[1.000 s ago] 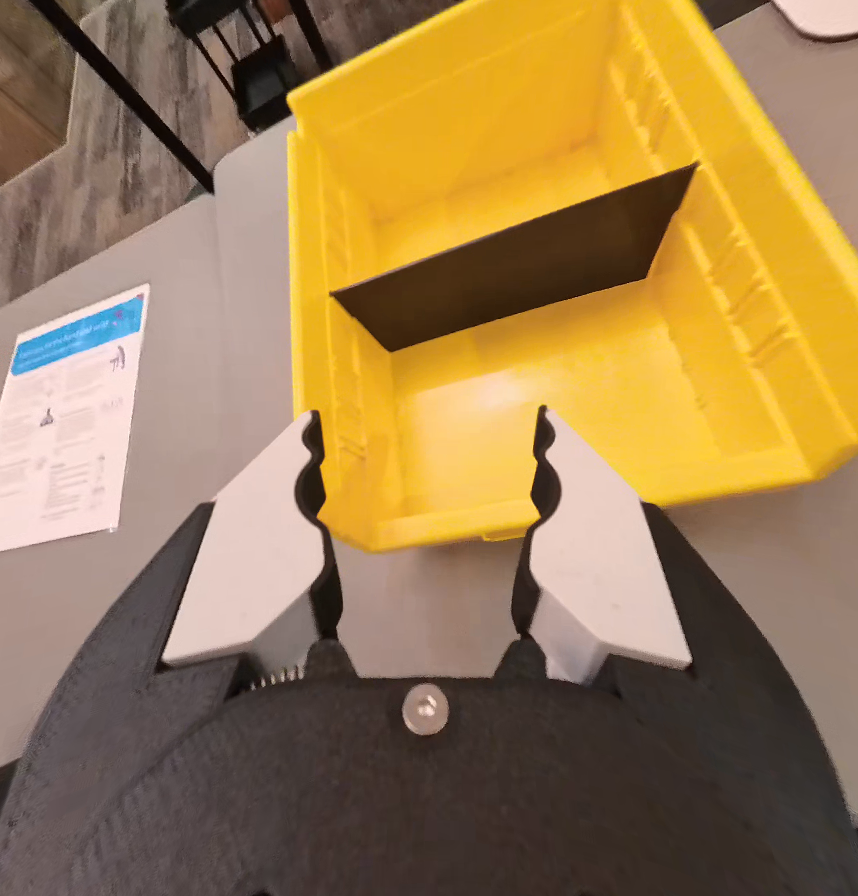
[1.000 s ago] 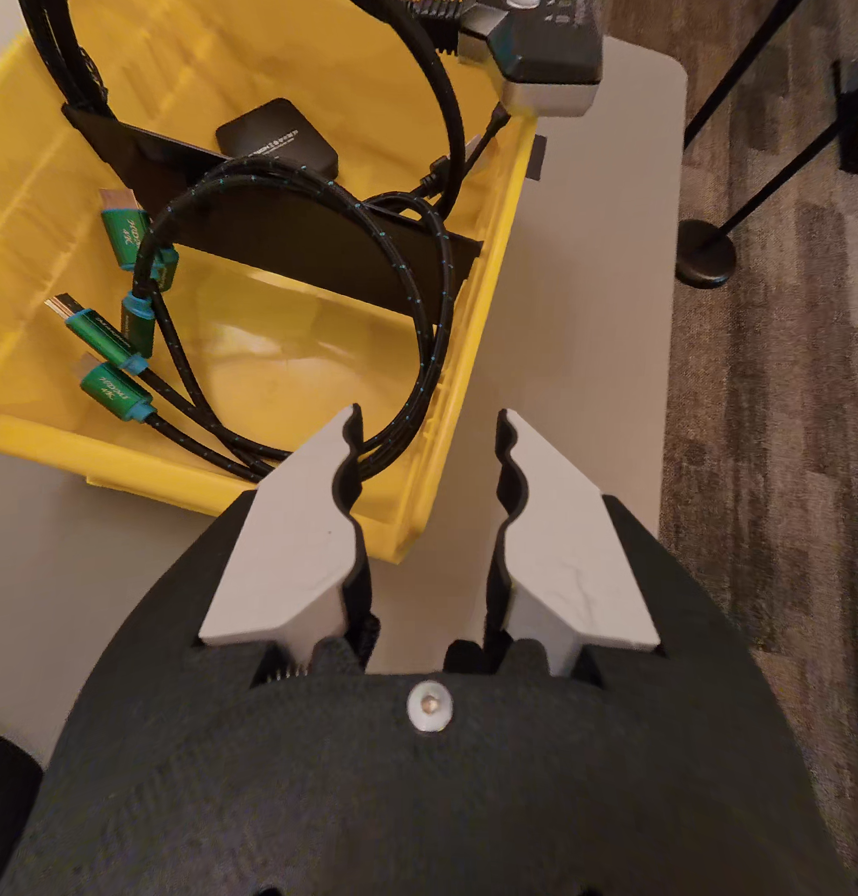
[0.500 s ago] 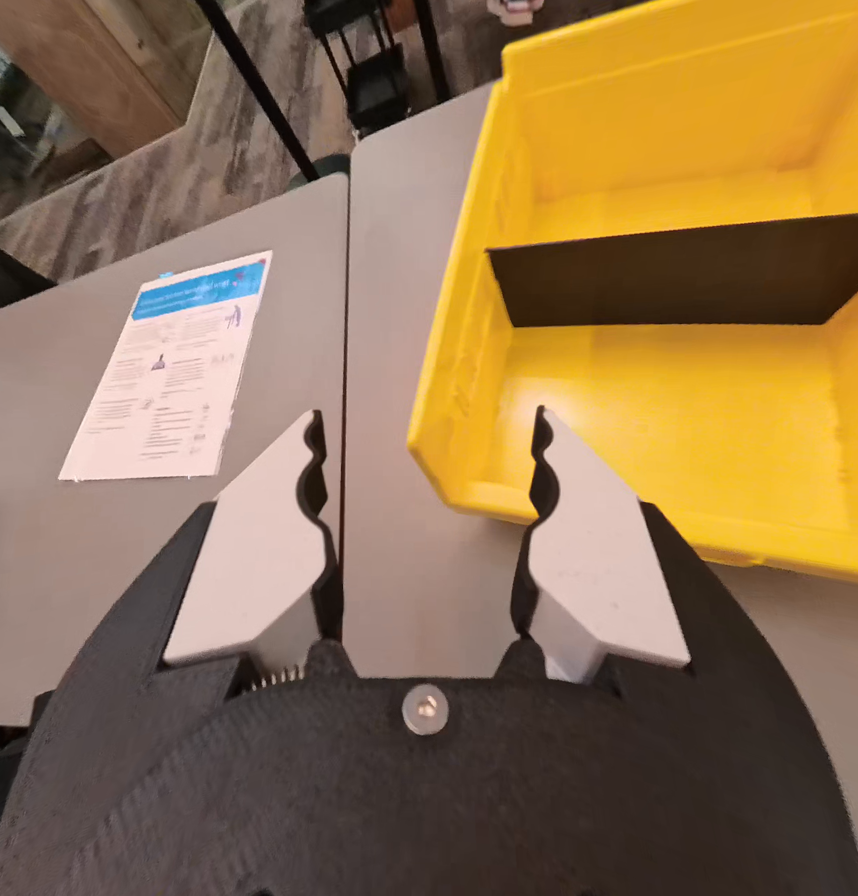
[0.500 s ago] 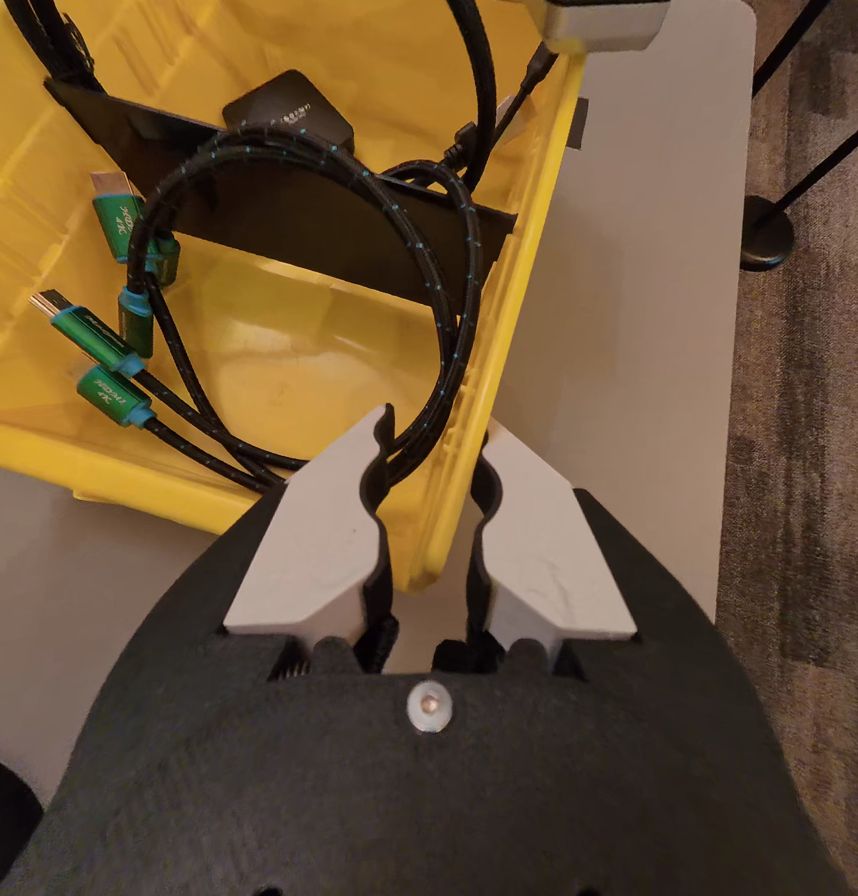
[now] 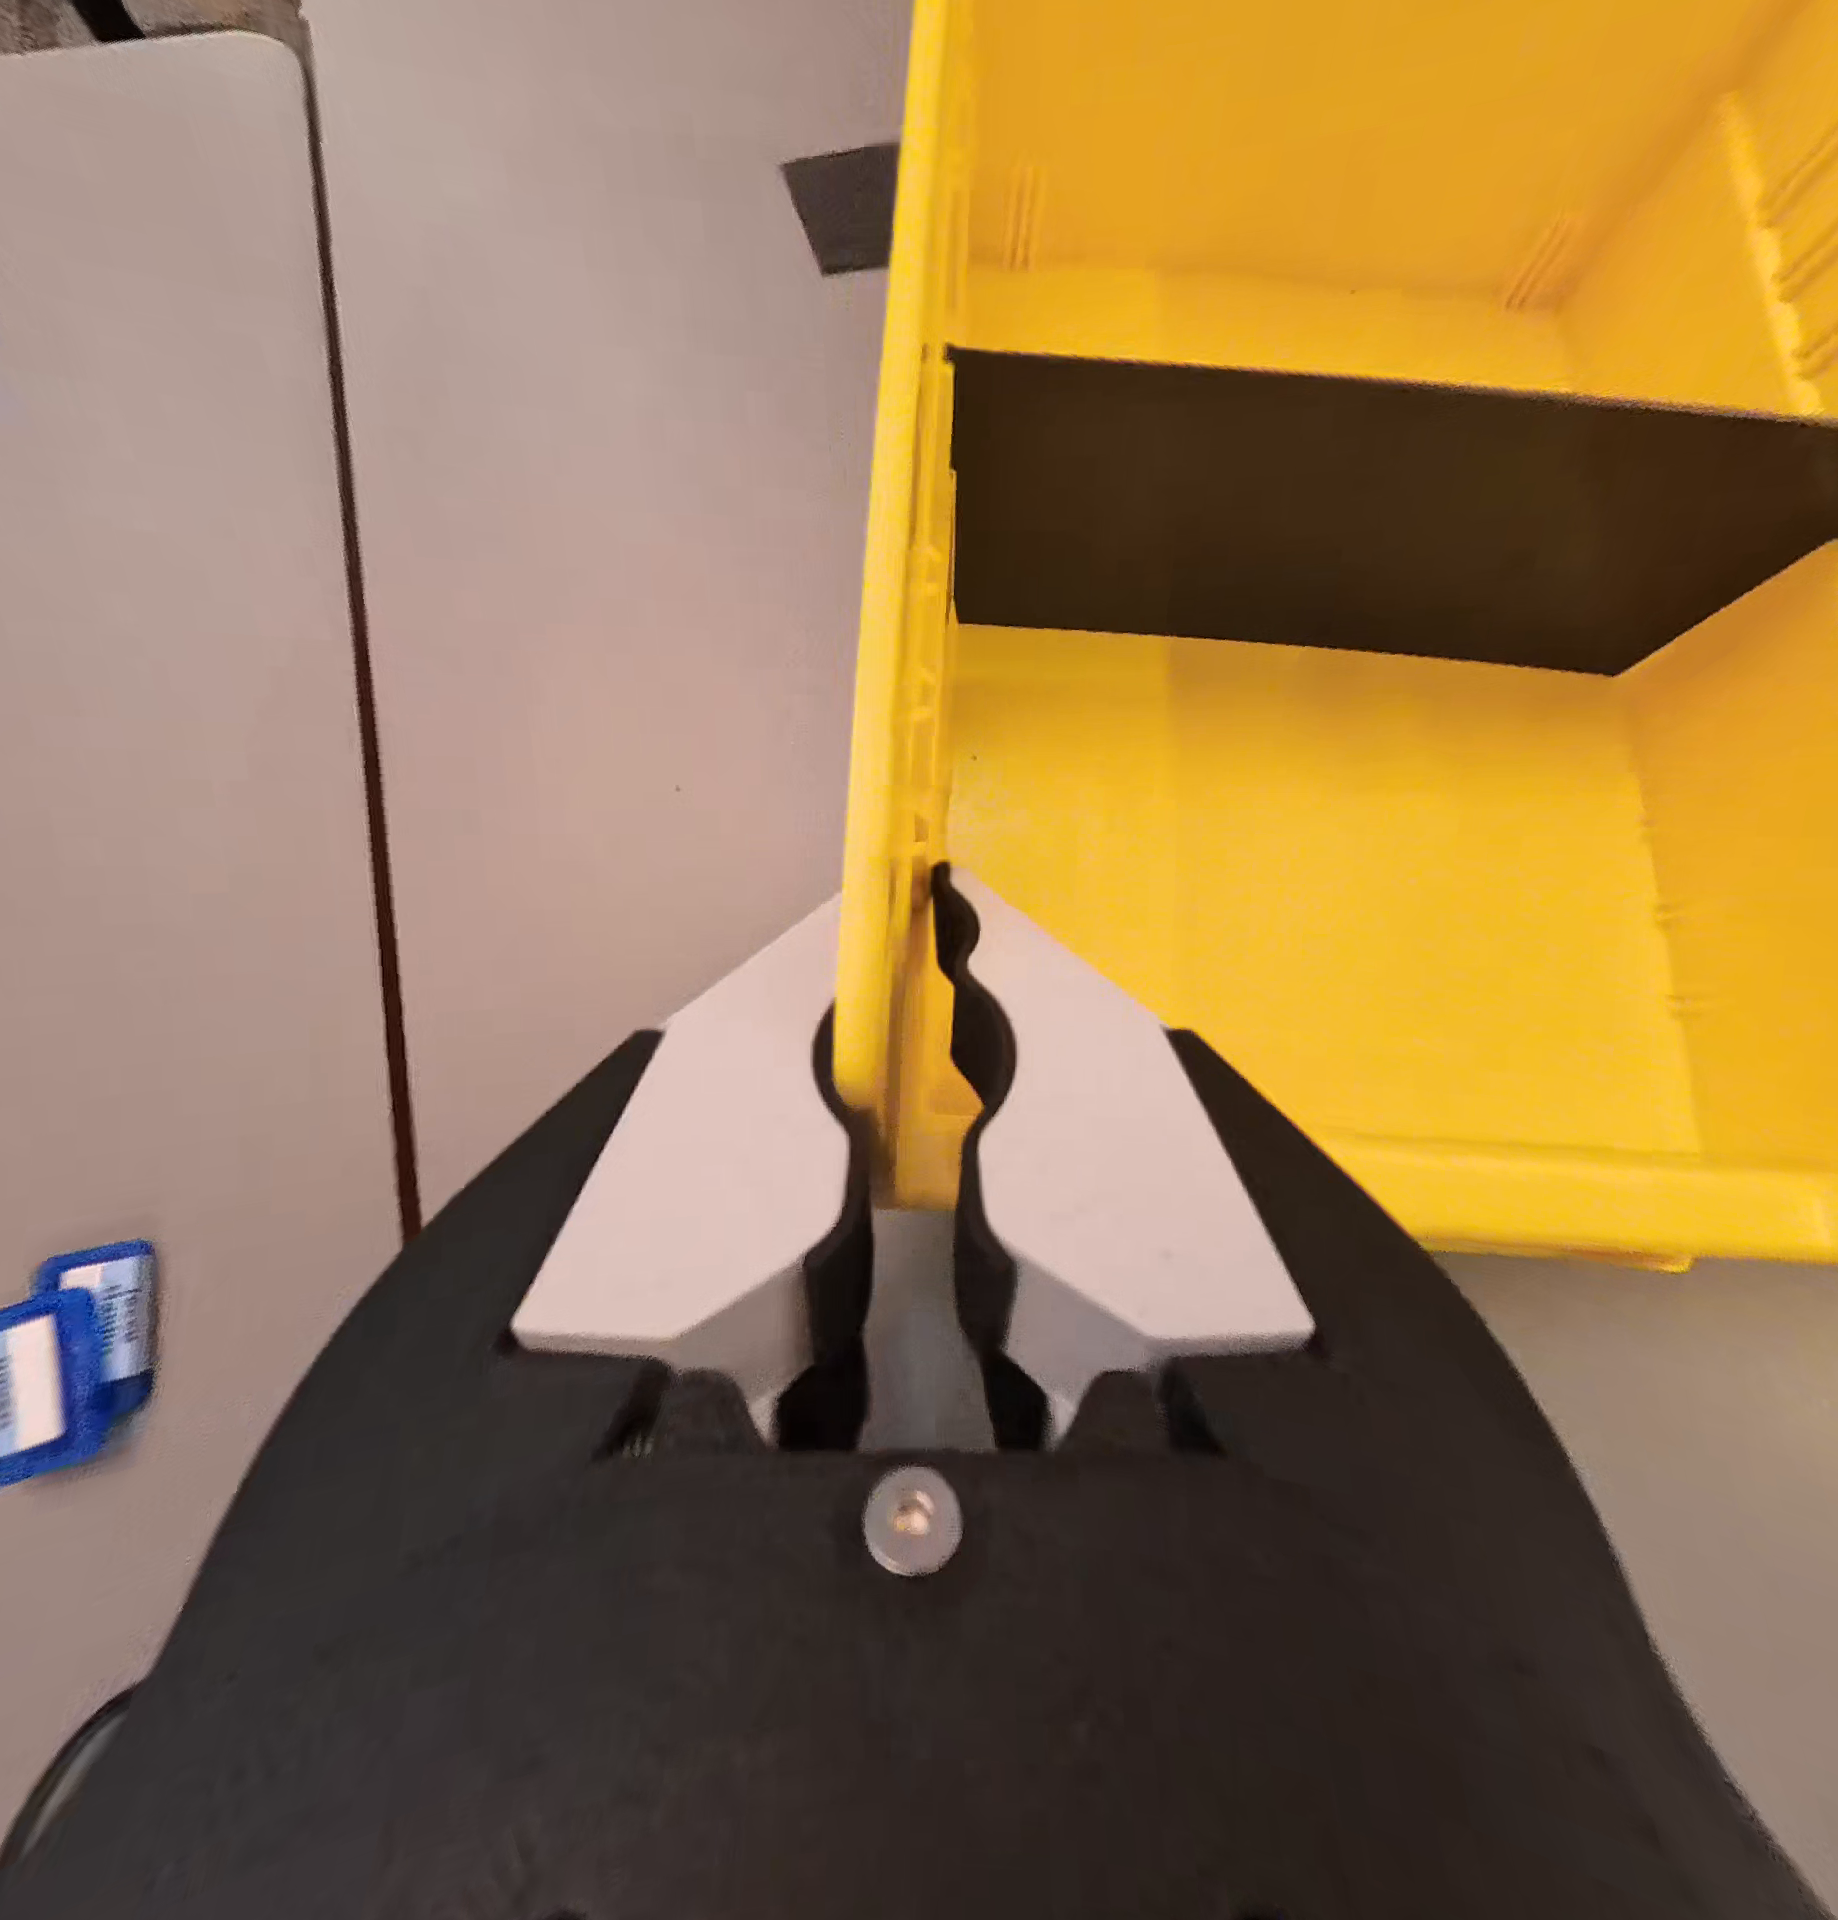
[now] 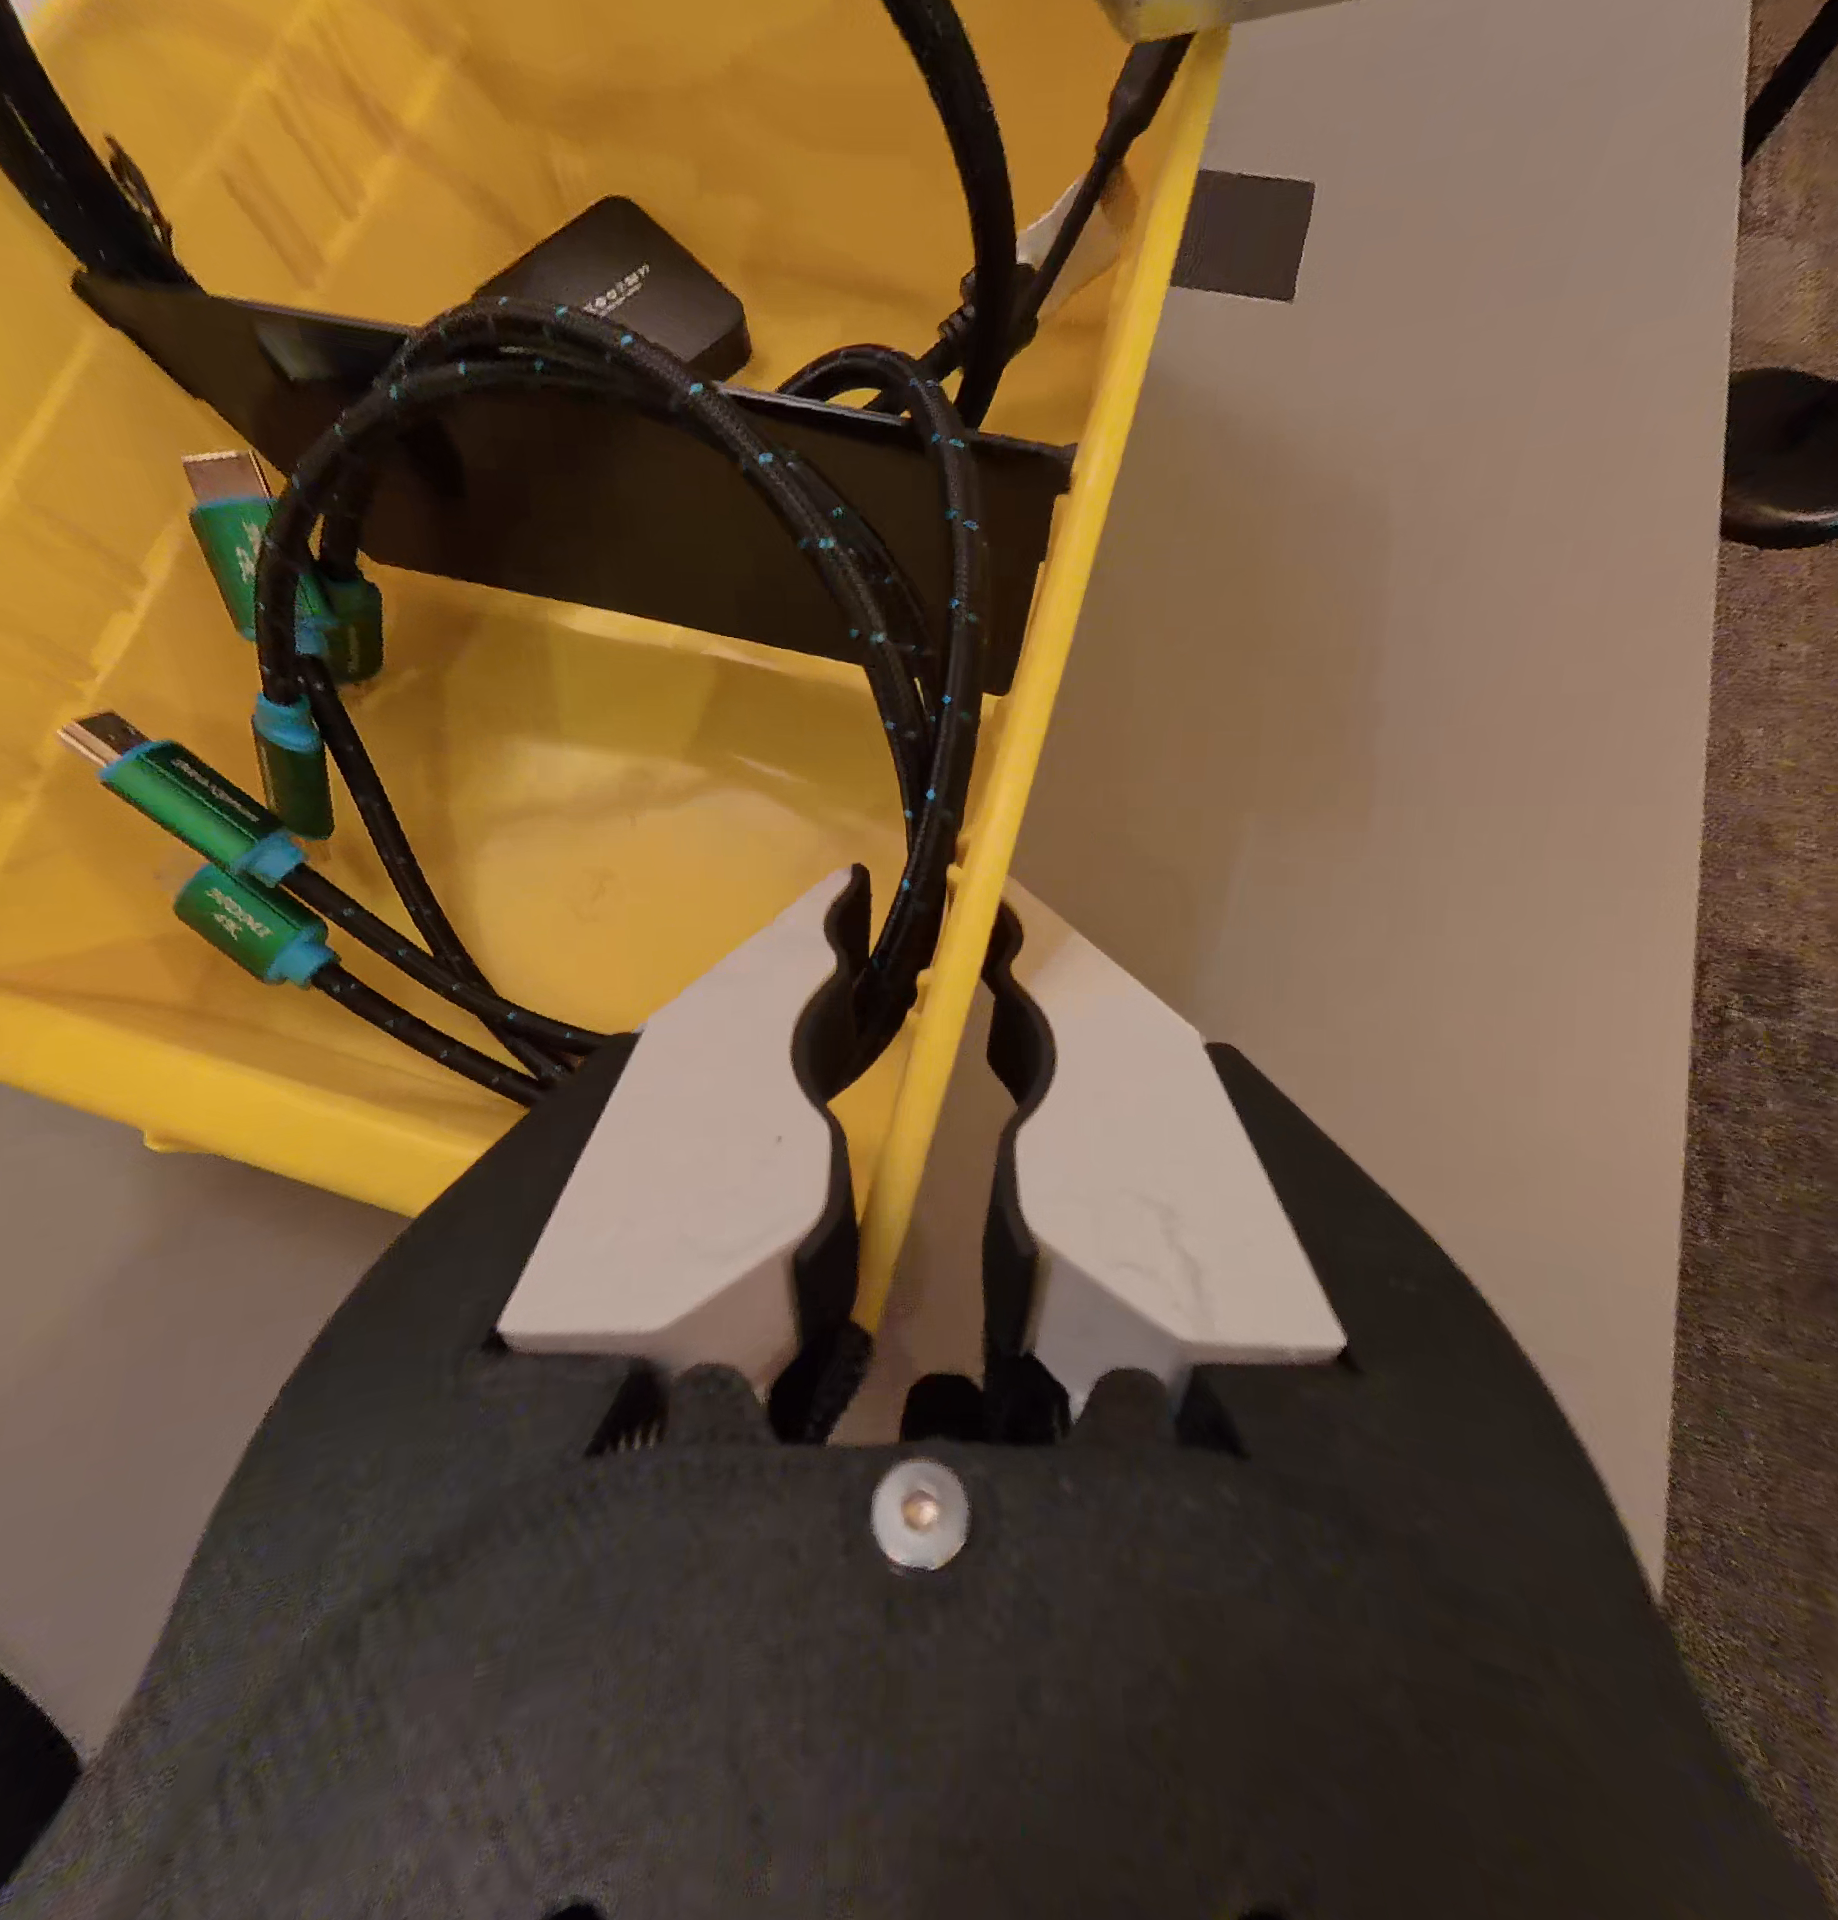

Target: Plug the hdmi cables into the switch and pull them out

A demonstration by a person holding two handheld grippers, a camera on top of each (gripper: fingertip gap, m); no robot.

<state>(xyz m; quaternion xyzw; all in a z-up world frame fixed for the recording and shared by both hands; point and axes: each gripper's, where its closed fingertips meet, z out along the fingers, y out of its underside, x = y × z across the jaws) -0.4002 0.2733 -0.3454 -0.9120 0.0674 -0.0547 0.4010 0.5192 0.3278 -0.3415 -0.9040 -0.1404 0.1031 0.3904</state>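
Note:
In the right wrist view a yellow bin point(image 6: 1055, 644) holds black braided HDMI cables point(image 6: 941, 582) with green plugs point(image 6: 193, 800) in its near compartment. A black switch box point(image 6: 624, 291) lies behind the black divider point(image 6: 603, 540). My right gripper point(image 6: 930, 899) is shut on the bin's right wall, with a loop of cable caught between its left finger and the wall. In the left wrist view my left gripper point(image 5: 894, 894) is shut on the left wall of a yellow bin point(image 5: 884, 623). Both compartments around its black divider point(image 5: 1362, 520) look empty there.
Grey tables with a seam point(image 5: 364, 665) lie left of the bin. Small blue and white items point(image 5: 58, 1361) lie at the lower left. Black tape patches point(image 5: 842, 218) point(image 6: 1247, 239) sit beside the bin walls. The table's right edge meets carpet with a black stand base point(image 6: 1798, 457). Tip to tip, the grippers are about 90 centimetres apart.
Both grippers were open. The left one swung to the bin's left wall and closed on it. The right one moved forward and closed on the right wall.

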